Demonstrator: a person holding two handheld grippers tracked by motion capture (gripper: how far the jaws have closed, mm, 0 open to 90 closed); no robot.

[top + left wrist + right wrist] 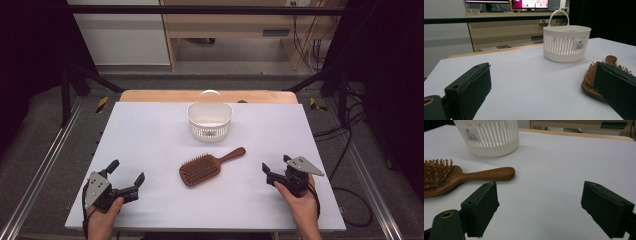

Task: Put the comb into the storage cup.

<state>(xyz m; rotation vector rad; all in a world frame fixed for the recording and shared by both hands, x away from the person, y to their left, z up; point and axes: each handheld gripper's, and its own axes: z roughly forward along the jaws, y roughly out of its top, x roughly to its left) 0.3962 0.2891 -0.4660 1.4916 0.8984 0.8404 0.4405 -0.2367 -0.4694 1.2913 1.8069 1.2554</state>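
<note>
The hairbrush (206,168) lies bristles up at the lower middle of the high view, between the two grippers and touching neither. The left gripper (126,174) sits at the lower left of that frame, held by a hand (102,220) at the bottom edge, its jaws spread wide with only bare white table (150,135) between them. The right gripper (276,165) sits at the lower right, in the other hand (300,200), its jaws also wide apart around nothing, a grey three-cornered plate on top.

In the left gripper view the brush head (590,77) shows at the right edge, partly hidden behind the right-hand jaw, its bristles seen from the side and the rounded handle end poking up behind. The right gripper view instead gives the handle (487,173) lying full length across the left of the frame, with the bristled head cut off by the left edge, just beyond the left-hand jaw.

Farther out, a white slatted basket (210,120) stands upright at the upper middle of the high view, well apart from the brush, its looped handle at the far side. The left gripper view shows a label on its wall and monitors on a desk behind; the right gripper view shows the basket's lower wall at the upper left.
</note>
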